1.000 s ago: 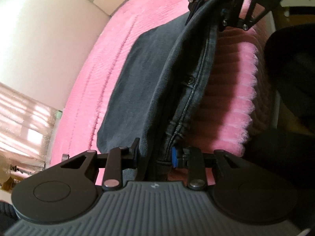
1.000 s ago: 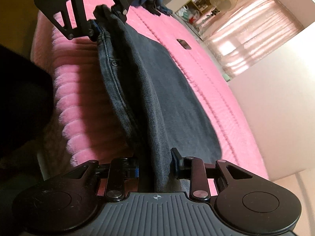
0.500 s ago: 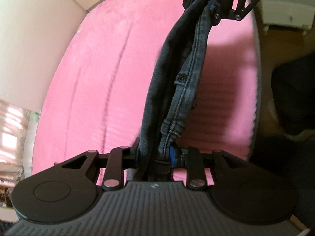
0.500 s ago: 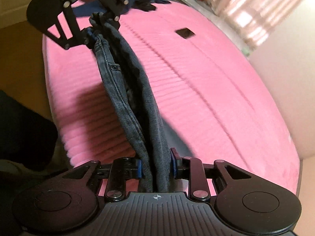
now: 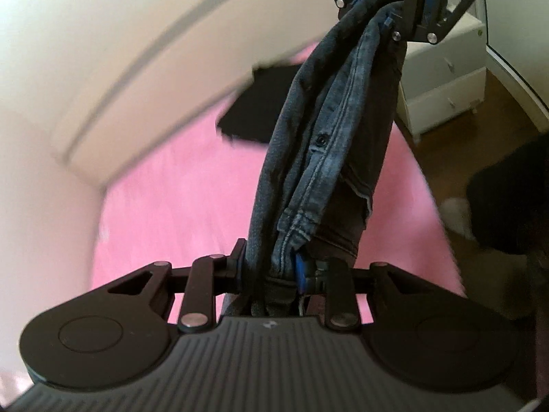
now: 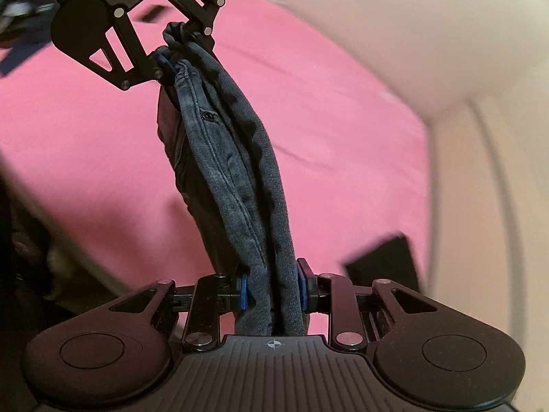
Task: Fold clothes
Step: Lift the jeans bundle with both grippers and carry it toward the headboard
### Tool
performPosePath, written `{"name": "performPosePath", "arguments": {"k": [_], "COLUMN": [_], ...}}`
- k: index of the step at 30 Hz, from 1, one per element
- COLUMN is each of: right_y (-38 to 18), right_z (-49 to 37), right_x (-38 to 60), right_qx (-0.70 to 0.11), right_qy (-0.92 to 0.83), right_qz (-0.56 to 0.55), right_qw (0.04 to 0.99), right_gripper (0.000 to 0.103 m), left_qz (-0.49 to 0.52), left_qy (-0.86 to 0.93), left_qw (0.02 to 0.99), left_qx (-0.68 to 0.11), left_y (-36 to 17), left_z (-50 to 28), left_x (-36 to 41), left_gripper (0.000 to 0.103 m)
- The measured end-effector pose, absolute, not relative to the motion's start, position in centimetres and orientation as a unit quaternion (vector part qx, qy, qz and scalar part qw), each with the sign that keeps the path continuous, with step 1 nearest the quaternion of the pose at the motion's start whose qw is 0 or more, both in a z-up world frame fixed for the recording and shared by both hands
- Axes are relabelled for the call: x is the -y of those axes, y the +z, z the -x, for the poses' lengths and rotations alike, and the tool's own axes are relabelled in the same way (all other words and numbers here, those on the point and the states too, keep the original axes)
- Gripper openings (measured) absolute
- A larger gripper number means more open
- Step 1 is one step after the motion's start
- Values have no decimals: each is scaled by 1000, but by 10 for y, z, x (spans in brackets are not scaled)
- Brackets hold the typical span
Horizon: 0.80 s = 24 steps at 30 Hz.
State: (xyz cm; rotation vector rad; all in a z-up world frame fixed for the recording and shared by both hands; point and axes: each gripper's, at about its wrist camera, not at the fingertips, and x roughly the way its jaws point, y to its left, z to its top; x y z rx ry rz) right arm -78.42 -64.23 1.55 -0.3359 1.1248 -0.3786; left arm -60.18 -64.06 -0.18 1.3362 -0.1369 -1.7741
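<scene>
Jaws of the left gripper (image 5: 271,267) are clamped on one end of a bunched pair of dark jeans (image 5: 326,137), and those of the right gripper (image 6: 272,290) are clamped on the other end. Denim stretches taut between the two, held up in the air above the pink bed (image 5: 178,199). In the left wrist view it runs from 6 o'clock up to 1 o'clock, where the right gripper grips it; a seam and a small metal rivet (image 5: 321,139) show on the folded waistband. A loose flap hangs on the 3 o'clock side. On the bed at 11 o'clock of the jeans lies a flat black garment (image 5: 257,106), blurred. At 2 o'clock a white drawer unit (image 5: 442,82) stands on wooden floor (image 5: 456,158). Cream wall (image 5: 85,51) fills the 10 o'clock side.
</scene>
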Motion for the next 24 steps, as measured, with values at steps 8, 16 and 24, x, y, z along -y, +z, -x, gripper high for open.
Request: {"name": "performPosePath", "arguments": {"k": [8,16,24], "right_y": [1,-6,-211], "right_z": [874,918,930], "right_x": [863,1060,1107], "right_qx": [-515,-459,-517], "right_qy": [-224,-237,-196], "right_qz": [169,259,178], "right_qw": [810,816,814], "right_gripper": [25,26,26], "left_qz": [-532,-529,-599], "left_qy": [-720,-682,-678], "left_qw": [434,486,414], "left_qx": [104,136,99], "left_y": [-18,-28,-232], "left_z": [719,786,822], "left_x": [872,1085,1126], "left_gripper": [25,25,27]}}
